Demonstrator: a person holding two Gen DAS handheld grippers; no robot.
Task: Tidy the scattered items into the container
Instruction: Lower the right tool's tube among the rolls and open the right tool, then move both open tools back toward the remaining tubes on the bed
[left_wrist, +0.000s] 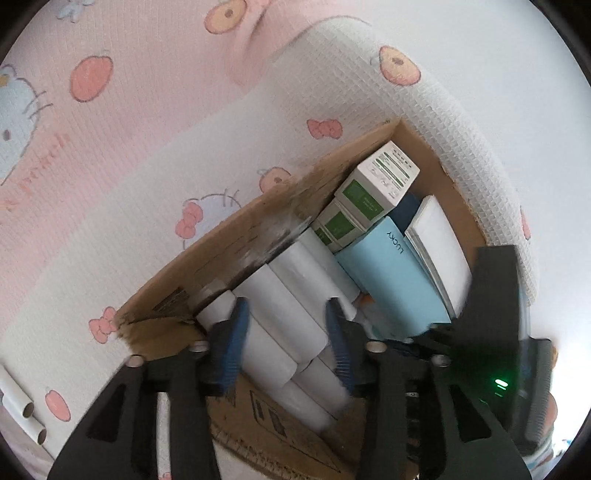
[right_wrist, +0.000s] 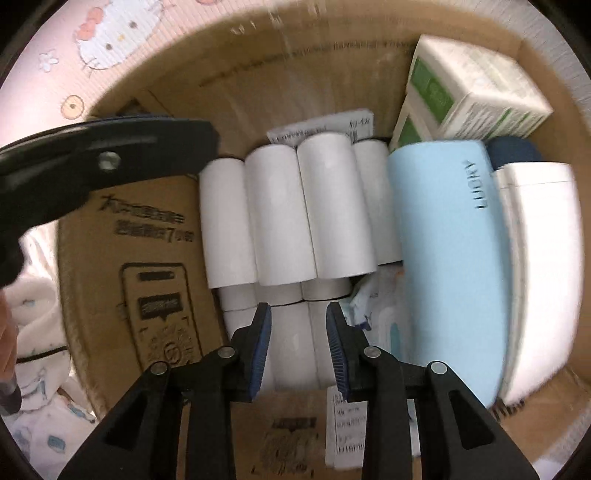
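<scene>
- The cardboard box (right_wrist: 258, 74) sits on a pink-and-white cloth (left_wrist: 147, 147) printed with cartoon cats, bows and apples. Its near flaps are folded out and cut off by the lower edge of both views.
- White paper tubes (right_wrist: 332, 206) lie side by side in the box's middle, stacked in at least two layers. The lower layer shows only as end rims and slivers.
- Just beside the tubes lies a light blue box (right_wrist: 443, 258) marked "LUCKY", with a white box (right_wrist: 539, 258) touching its far side; that one is blurred.
- Two green-and-white cartons (right_wrist: 469, 96) are piled in the corner. A dark blue thing (right_wrist: 513, 151) peeks out below them, mostly hidden, and I cannot tell what it is.
- A printed paper slip (right_wrist: 325, 125) stands behind the tubes, half covered by them.
- The left hand-held gripper (left_wrist: 286, 332) hangs over the tubes with its blue pads spread wide, straddling them without pressing.
- The right hand-held gripper (right_wrist: 299, 332) points straight down into the box with its jaws drawn in to their narrowest. Tubes show through the slim gap, but I cannot tell whether the pads press on one.
- Two more tubes (left_wrist: 26, 406) lie outside on the cloth, well apart from the box and partly cut off at the frame edge.
</scene>
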